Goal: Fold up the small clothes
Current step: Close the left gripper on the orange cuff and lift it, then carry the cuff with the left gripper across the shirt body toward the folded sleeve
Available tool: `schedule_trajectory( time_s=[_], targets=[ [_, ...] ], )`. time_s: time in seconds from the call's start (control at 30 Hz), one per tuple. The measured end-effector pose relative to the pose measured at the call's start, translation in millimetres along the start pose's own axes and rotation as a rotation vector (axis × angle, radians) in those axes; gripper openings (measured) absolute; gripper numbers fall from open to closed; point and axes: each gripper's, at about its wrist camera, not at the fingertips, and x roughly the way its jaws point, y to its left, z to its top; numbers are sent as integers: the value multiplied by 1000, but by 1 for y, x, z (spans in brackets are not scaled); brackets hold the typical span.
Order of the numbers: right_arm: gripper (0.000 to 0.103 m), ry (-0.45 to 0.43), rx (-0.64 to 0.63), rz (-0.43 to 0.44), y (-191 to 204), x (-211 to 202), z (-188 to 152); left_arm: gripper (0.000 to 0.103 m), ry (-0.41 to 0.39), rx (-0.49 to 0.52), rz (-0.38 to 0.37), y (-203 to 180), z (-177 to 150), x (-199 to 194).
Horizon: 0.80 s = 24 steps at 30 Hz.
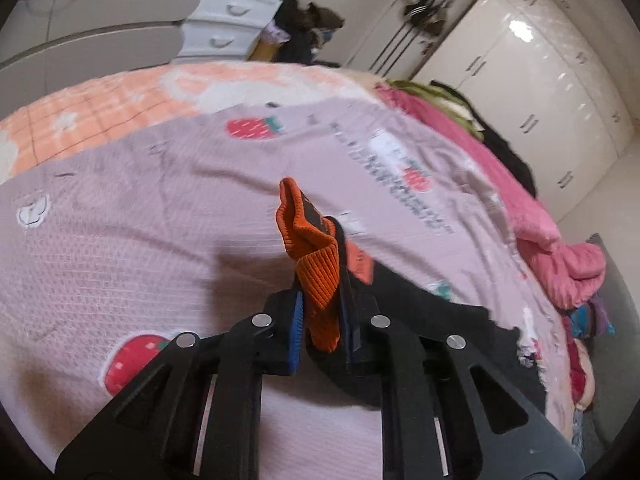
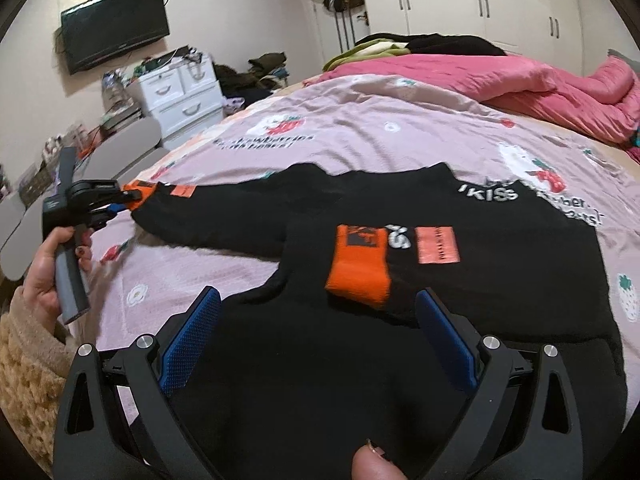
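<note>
Two cameras are used, and each is fixed on a gripper and looks forward along its fingers. Both are tilted down at the bed (image 2: 360, 136).

The left camera is held very close to the left gripper (image 1: 322, 320), so the orange cuff (image 1: 316, 264) fills the middle. The far end of the bed, the white drawers (image 1: 236, 8) and the cupboards (image 1: 532, 92) are seen behind it.

The right camera is held close over the black sweater (image 2: 440, 248), with the right gripper (image 2: 316, 344) wide at the bottom. From there the left gripper (image 2: 128, 200) and the hand (image 2: 44, 272) holding it are seen at the left side.

The bed, the sweater, the pink blanket (image 2: 520, 80) and the drawers (image 2: 180, 92) are shared by both views.
</note>
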Motion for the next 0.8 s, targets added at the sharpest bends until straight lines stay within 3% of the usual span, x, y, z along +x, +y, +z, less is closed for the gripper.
schedule_trajectory(
  time_s=[0.8],
  targets=[
    [97, -149, 203, -130, -96, -57, 17, 7, 12, 203, -228, -139, -33, -15]
  ],
)
